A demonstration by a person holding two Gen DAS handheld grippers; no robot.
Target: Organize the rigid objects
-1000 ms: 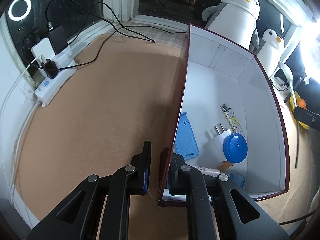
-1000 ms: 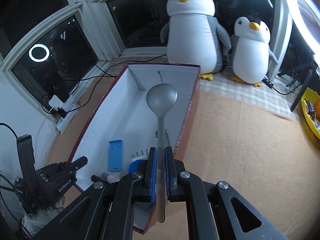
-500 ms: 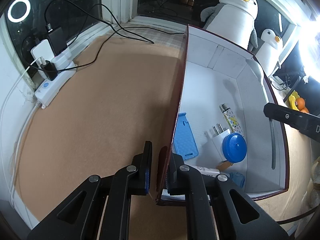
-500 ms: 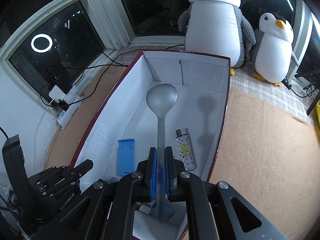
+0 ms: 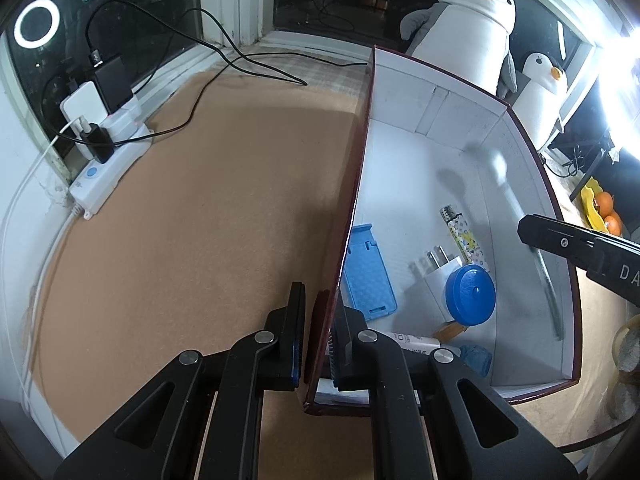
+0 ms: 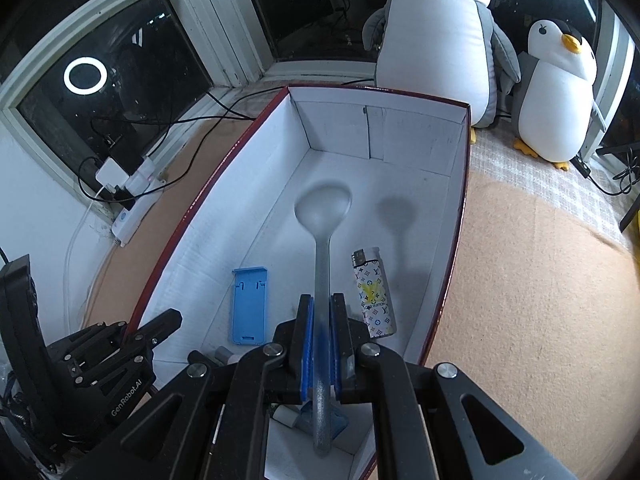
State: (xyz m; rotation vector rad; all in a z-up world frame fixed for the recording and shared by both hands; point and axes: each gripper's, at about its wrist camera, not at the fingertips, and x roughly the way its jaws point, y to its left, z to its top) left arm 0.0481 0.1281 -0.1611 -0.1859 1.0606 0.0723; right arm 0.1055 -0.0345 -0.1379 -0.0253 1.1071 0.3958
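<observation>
While the right gripper [image 6: 320,344] pinches a spoon [image 6: 322,216] above the box [image 6: 452,240], lighter [image 6: 372,292] at 1 o'clock.
Left gripper [image 5: 318,332] fingers clamp the box wall; blue stand [image 6: 249,304] at 10 o'clock, charger [image 5: 436,280] and blue lid [image 5: 470,300] crowd the near end.

I see the spoon [image 6: 322,264] motion-blurred in the right wrist view, its lower handle covered by the right gripper [image 6: 320,354] | a white tube [image 5: 408,340] and a blue item [image 5: 476,356] behind my left gripper [image 5: 316,344] stay partly hidden | label on the tube too small to read | big penguin plush [image 6: 436,36] cut off at top edge
</observation>
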